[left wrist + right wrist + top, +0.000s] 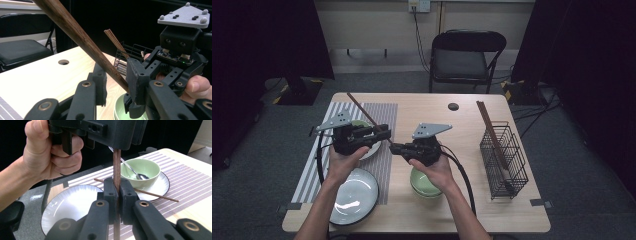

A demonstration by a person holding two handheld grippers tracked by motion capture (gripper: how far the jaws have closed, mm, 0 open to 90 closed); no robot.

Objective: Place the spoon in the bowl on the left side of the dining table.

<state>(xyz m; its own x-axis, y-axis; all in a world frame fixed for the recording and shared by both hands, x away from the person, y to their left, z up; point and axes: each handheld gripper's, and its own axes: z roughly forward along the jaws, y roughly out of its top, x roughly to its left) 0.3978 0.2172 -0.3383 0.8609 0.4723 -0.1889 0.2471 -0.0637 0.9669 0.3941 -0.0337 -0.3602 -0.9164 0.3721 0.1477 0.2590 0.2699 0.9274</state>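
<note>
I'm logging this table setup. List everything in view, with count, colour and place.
chopstick: one, dark brown, clamped in the right gripper
second chopstick: one, brown, lying on the saucer
bowls: two, pale green, one on the saucer, one under the right hand
spoon: one, silver, in the bowl
plate: one, white, near left
placemat: one, striped grey
wire basket: one, black, right, holding chopsticks
chair: one, black, beyond table
left gripper: open
right gripper: shut

Curtained recording studio: black drapes
</note>
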